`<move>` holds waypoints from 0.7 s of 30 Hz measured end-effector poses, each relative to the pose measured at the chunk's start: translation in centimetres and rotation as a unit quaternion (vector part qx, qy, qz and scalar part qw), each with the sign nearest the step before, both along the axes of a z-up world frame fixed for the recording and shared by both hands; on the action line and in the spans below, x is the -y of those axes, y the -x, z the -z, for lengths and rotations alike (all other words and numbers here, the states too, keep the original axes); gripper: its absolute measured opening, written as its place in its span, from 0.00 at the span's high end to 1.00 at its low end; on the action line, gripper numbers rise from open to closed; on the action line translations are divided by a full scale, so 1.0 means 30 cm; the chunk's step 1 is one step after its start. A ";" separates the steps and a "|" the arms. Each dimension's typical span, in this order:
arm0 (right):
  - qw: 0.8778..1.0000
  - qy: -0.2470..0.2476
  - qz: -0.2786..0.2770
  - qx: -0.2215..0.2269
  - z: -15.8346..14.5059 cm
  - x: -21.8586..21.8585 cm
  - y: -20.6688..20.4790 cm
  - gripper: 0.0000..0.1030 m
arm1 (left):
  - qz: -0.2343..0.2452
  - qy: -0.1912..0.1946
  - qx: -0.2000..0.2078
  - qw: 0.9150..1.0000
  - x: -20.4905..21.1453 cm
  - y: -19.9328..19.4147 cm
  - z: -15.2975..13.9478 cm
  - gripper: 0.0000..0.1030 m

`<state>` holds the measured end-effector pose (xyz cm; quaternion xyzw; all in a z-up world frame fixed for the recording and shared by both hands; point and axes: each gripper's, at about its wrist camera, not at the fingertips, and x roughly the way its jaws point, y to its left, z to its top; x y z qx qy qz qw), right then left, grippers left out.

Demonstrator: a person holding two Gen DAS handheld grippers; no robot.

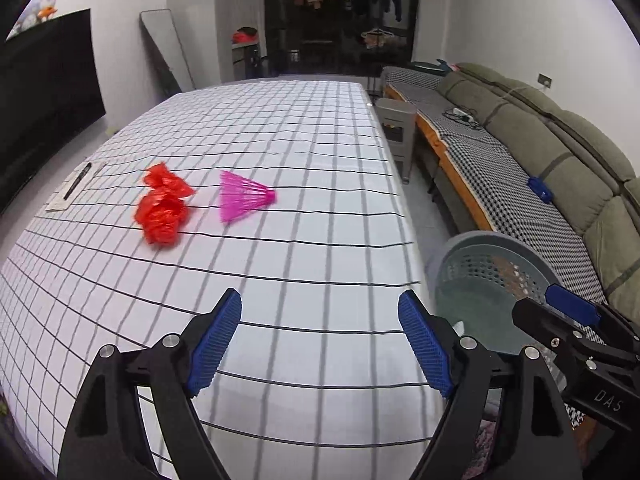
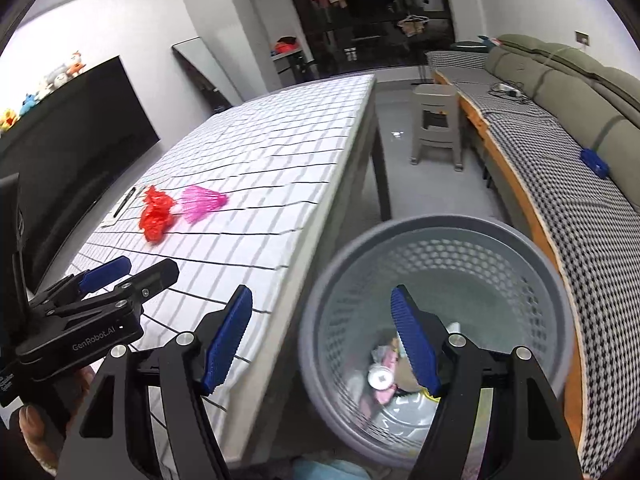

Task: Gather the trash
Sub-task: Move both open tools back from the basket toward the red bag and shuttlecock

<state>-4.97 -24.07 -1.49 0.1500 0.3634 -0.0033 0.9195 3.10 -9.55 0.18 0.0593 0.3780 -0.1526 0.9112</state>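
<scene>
A crumpled red plastic bag (image 1: 163, 210) (image 2: 157, 214) lies on the checked table, with a pink shuttlecock (image 1: 242, 196) (image 2: 202, 202) just to its right. My left gripper (image 1: 320, 340) hovers open over the near part of the table, well short of both, nothing between its blue pads. My right gripper (image 2: 322, 340) is open too, straddling the table's right edge and the grey perforated bin (image 2: 440, 240) (image 1: 480, 264) on the floor. Several scraps of trash (image 2: 384, 376) lie in the bin's bottom. In the right wrist view the left gripper (image 2: 128, 270) shows at the left, gripped by a hand (image 2: 32, 424).
The table (image 1: 300, 152) wears a white cloth with dark grid lines; a black pen on paper (image 1: 76, 186) lies at its left. A green sofa with checked cover (image 1: 520, 168) runs along the right, a grey stool (image 2: 436, 128) stands beyond the bin, a dark TV (image 1: 44, 92) at left.
</scene>
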 end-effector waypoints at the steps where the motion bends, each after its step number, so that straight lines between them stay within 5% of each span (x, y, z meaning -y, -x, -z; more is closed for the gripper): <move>1: 1.000 0.002 -0.005 0.000 -0.002 -0.012 -0.016 0.33 | -0.007 0.000 0.000 1.000 -0.022 -0.012 0.000 0.23; 21: 0.997 0.032 -0.069 -0.018 -0.002 -0.242 -0.255 0.33 | -0.090 -0.010 -0.014 0.996 -0.318 -0.255 0.051 0.19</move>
